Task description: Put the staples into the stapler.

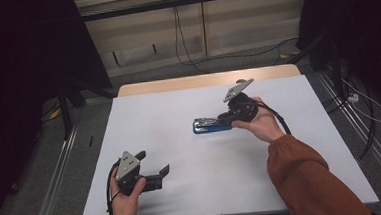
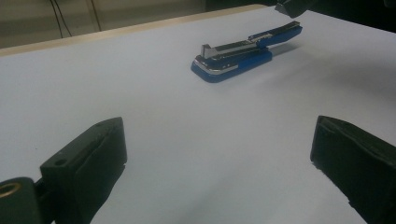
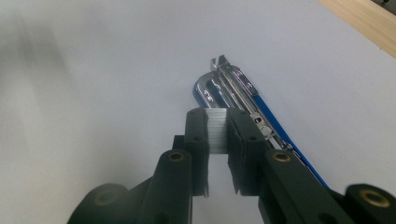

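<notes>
White desk (image 1: 208, 186) carries an opened blue stapler (image 1: 211, 125) near centre. At its three o'clock, the right hand-held gripper (image 3: 218, 133) grasps a strip of staples (image 3: 217, 128), not yet loaded into the magazine. Left hand-held gripper (image 1: 154, 166), at seven o'clock, waits released.

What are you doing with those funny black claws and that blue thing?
A person holds a hand-held gripper in each hand over a white table. The right hand-held gripper is shut on a silvery strip of staples, right above an opened blue stapler lying on the table, so it looks as if the stapler is being refilled. The left hand-held gripper waits nearer the person, jaws wide open and holding nothing.
</notes>
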Available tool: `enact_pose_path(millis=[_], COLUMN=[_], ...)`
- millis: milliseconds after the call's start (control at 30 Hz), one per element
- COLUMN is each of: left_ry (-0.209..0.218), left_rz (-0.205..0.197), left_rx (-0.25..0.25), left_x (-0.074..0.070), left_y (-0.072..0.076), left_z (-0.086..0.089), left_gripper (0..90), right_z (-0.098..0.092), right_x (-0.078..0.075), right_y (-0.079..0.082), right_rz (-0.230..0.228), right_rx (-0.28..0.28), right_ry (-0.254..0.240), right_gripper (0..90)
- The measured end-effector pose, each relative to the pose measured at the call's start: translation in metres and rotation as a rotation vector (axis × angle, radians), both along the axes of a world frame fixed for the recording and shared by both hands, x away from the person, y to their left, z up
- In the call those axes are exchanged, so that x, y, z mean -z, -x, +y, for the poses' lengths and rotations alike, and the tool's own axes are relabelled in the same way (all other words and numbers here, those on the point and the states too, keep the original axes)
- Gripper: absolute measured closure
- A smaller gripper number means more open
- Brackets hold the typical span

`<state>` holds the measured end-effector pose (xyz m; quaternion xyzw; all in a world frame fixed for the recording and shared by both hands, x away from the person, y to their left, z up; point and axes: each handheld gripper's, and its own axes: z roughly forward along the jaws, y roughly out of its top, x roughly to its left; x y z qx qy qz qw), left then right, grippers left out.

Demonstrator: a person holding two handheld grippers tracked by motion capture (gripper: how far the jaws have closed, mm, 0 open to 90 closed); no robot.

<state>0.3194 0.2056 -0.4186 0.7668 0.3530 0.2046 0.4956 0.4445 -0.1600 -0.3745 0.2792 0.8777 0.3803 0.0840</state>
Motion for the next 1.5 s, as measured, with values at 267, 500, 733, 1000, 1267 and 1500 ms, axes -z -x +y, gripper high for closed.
enact_pose_path(millis=[267,500,733,1000,1267,1500], left_ry=[0.0,0.001,-0.001,0.0,0.0,0.001], left_rz=[-0.001,0.0,0.0,-0.002,-0.001,0.001], left_rx=[0.001,0.001,0.004,0.007,0.006,0.007], left_x=[0.0,0.0,0.0,0.0,0.0,0.0], left_y=[0.0,0.0,0.0,0.0,0.0,0.0], left_z=[0.0,0.0,0.0,0.0,0.001,0.001], left_gripper=[3.8,3.8,3.8,3.8,3.8,3.9], right_z=[0.008,0.016,0.024,0.031,0.036,0.036], right_x=[0.0,-0.001,0.004,0.009,0.013,0.018], right_y=[-0.006,-0.011,-0.017,-0.029,-0.038,-0.046], right_rz=[0.005,0.003,-0.008,-0.001,-0.007,0.002], right_rx=[-0.006,-0.014,-0.013,-0.018,-0.024,-0.043], right_ry=[0.001,-0.01,-0.015,-0.009,-0.001,0.014], right_gripper=[79.2,79.1,79.2,79.2,79.2,79.2])
